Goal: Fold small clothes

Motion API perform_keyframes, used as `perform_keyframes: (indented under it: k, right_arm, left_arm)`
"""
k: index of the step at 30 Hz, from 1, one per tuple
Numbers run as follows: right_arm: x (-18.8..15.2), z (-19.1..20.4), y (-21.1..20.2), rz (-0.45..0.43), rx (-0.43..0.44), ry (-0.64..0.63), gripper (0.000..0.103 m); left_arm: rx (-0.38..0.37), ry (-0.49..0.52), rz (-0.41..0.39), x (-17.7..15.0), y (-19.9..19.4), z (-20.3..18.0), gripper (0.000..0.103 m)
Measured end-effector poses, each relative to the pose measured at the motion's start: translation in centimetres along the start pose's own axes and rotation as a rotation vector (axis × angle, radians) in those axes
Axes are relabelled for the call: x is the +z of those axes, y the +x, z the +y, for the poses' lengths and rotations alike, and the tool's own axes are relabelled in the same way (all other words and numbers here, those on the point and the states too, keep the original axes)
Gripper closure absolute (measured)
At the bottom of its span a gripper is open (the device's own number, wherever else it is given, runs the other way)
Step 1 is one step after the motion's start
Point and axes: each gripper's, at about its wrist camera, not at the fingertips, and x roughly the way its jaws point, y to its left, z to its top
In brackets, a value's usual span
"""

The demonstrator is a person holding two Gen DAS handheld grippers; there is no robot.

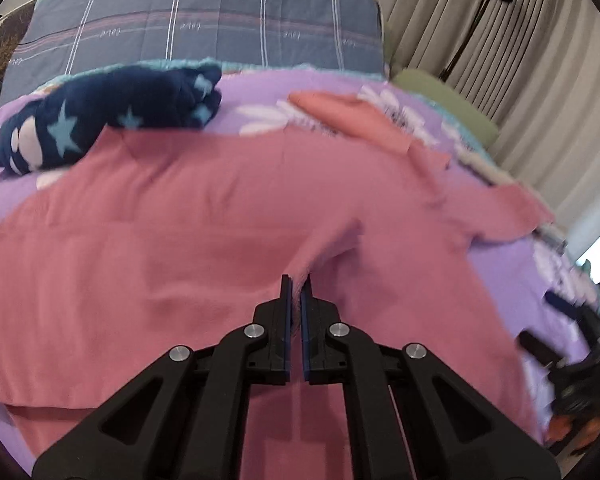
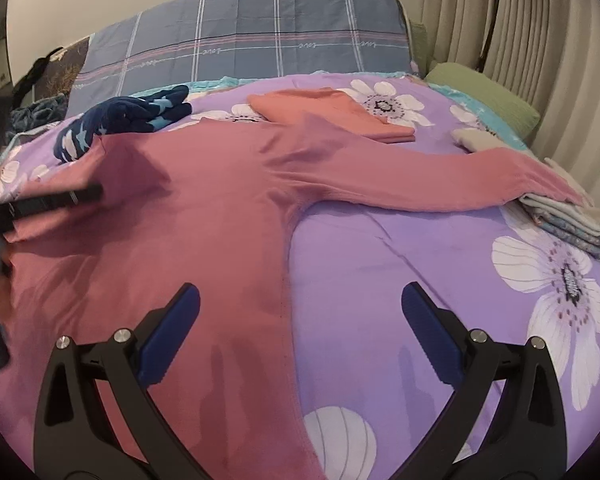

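Note:
A pink long-sleeved top (image 2: 204, 200) lies spread on the purple flowered bedspread (image 2: 400, 264), one sleeve (image 2: 440, 176) stretched to the right. In the left wrist view the top (image 1: 180, 240) fills the middle. My left gripper (image 1: 296, 280) is shut on a pinched fold of the pink top. It shows blurred at the left edge of the right wrist view (image 2: 72, 194). My right gripper (image 2: 300, 300) is open and empty, low over the top's right side seam.
A folded orange-pink garment (image 2: 332, 114) lies at the back. A navy star-patterned garment (image 2: 128, 118) is bunched at the back left. A stack of folded grey and blue clothes (image 2: 560, 216) sits on the right under the sleeve end. A plaid pillow (image 2: 252, 40) and curtains (image 2: 520, 40) are behind.

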Motion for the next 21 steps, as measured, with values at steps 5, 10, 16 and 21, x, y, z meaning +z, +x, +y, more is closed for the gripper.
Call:
perform_keyframes:
  k: [5, 10, 16, 21]
  right_arm:
    - [1.6, 1.2, 0.6, 0.015, 0.147, -0.012, 0.008]
    - [3.4, 3.6, 3.0, 0.145, 0.359, 0.016, 0.069]
    - [4.8, 5.5, 7.5, 0.301, 0.449, 0.102, 0.070]
    - [7.6, 6.3, 10.9, 0.343, 0.462, 0.121, 0.064]
  left_arm:
    - [0.040, 0.045, -0.001, -1.1, -0.8, 1.3, 0.087]
    - [0.059, 0.070, -0.044, -2.3, -2.8, 1.2, 0.051]
    - [0.060, 0.060, -0.001, -3.6, -1.5, 1.7, 0.051]
    - [0.031, 0.179, 0.010, -2.3, -0.8, -1.2, 0.051]
